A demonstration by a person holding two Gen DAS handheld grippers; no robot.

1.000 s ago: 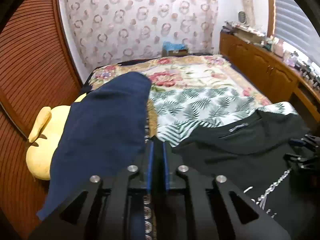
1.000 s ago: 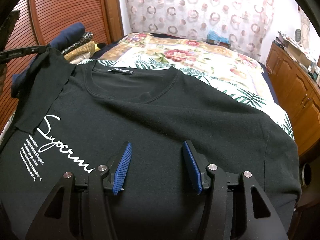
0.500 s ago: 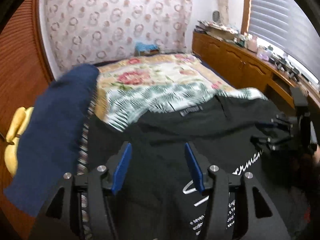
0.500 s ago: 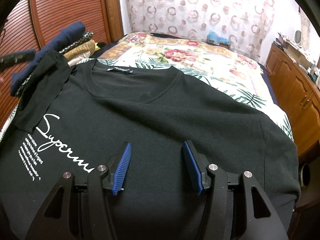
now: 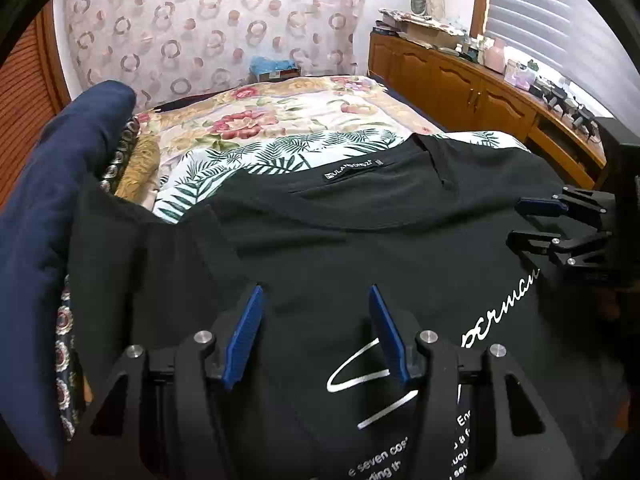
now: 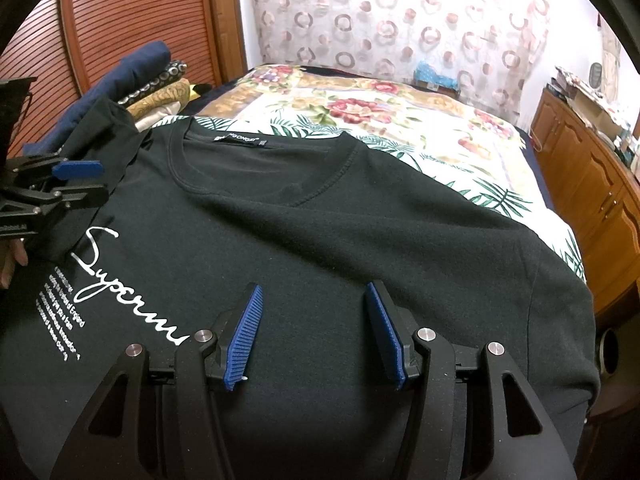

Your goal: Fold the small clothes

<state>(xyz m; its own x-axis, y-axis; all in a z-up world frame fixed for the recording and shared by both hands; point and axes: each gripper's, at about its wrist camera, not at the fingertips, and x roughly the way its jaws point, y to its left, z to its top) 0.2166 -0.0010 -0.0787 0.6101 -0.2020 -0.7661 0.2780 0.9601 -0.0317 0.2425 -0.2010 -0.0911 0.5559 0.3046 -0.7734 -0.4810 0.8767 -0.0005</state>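
Item: black short-sleeved cotton T-shirt with white script lettering, lying front-up and spread across the near end of the bed with the floral and palm-leaf covers. Its neckline and woven label point toward the far end of the bed.

Condition: one sleeve lies turned in over the chest beside the lettering; the opposite sleeve hangs toward the bed's edge on the wooden-cabinet side, not yet folded.

Handling, as judged: light, limp knit cloth. It will sag and drag rather than hold shape, and it may crease or slide on the smooth cover. Best taken by pinching a doubled edge, at the shoulder seam or sleeve hem, or at the bottom hem corners, so both layers lift together.

Left tool: blue-padded jaws standing apart after just opening, nothing between them, poised over the chest of the shirt.

Right tool: jaws likewise apart, empty, above the lower body of the shirt.

Adjacent: stack of folded garments topped by a navy piece, beside the shirt's folded sleeve.
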